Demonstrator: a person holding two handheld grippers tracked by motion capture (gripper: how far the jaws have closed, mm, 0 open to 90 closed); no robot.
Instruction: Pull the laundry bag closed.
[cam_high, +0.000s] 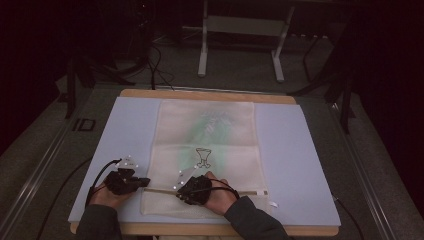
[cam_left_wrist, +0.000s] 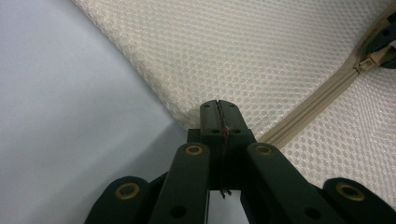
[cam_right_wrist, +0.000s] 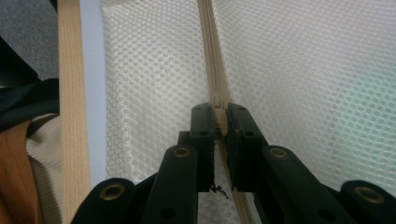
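Bag: a cream mesh bag lies flat on the blue mat, running from the far edge of the mat to the near one; something green shows faintly through its far half, and a small black drawing sits near its middle.
Zipper: the zipper crosses the bag's near end from side to side, between your two hands.
Left gripper: your left gripper is at the bag's left edge, where the zipper ends; its jaws are pressed together on the mesh edge there.
Right gripper: your right gripper sits on the zipper line near the bag's middle; its jaws are clamped on the zipper pull, a tan piece between them.
Hands: both your hands rest low on the bag's near end, the left hand just off the bag's edge, the right hand on the mesh.
Table: a wooden table edge shows just beyond the mat on your side.
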